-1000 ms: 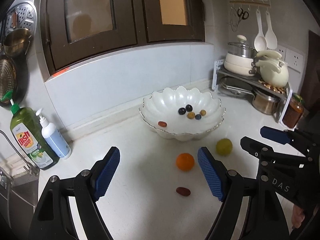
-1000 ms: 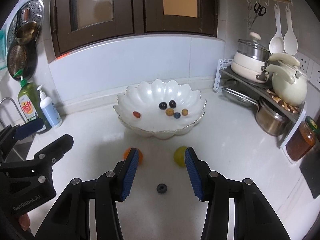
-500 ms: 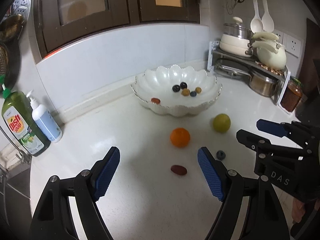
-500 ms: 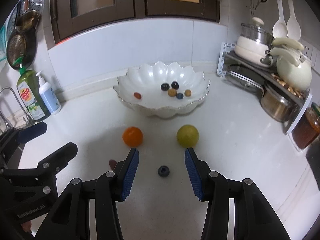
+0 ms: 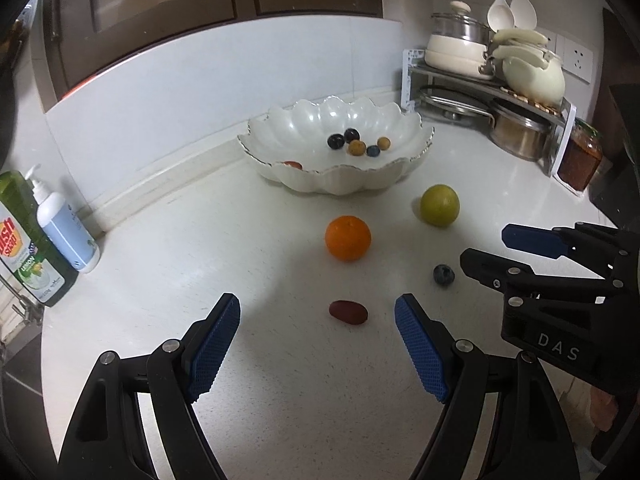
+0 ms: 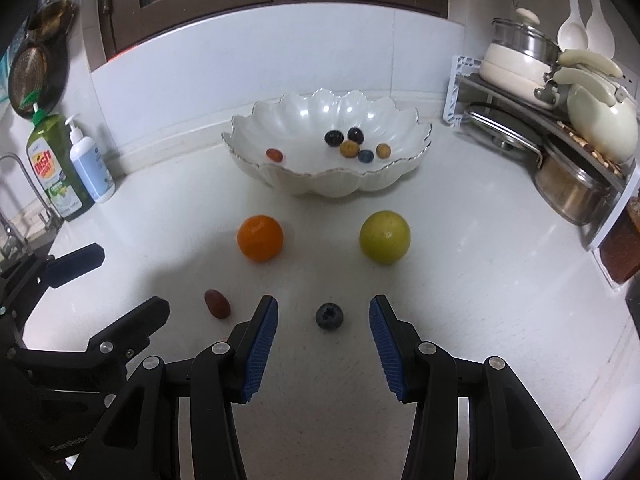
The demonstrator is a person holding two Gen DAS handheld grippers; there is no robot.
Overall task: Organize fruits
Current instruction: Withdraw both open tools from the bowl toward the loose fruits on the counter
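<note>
White scalloped bowl (image 6: 328, 178) stood at upper centre on a white counter (image 6: 460, 280), holding six small fruits: two dark, two golden, one blue, one red apart at its left; orange (image 6: 260, 238) and green fruit (image 6: 385, 237) lay below the bowl, well apart; blueberry (image 6: 329, 316) lay at lower centre between the blue pads of the right gripper (image 6: 323, 322), untouched, jaws parted; red grape (image 6: 217, 303) lay just left of them; left gripper (image 6: 108, 280) occupied the lower left, jaws parted and empty; dish soap bottle (image 6: 54, 160) and pump bottle (image 6: 90, 164) stood at left.

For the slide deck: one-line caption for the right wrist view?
Right gripper open above a blueberry on the white counter; orange, green fruit, scalloped bowl beyond.
</note>
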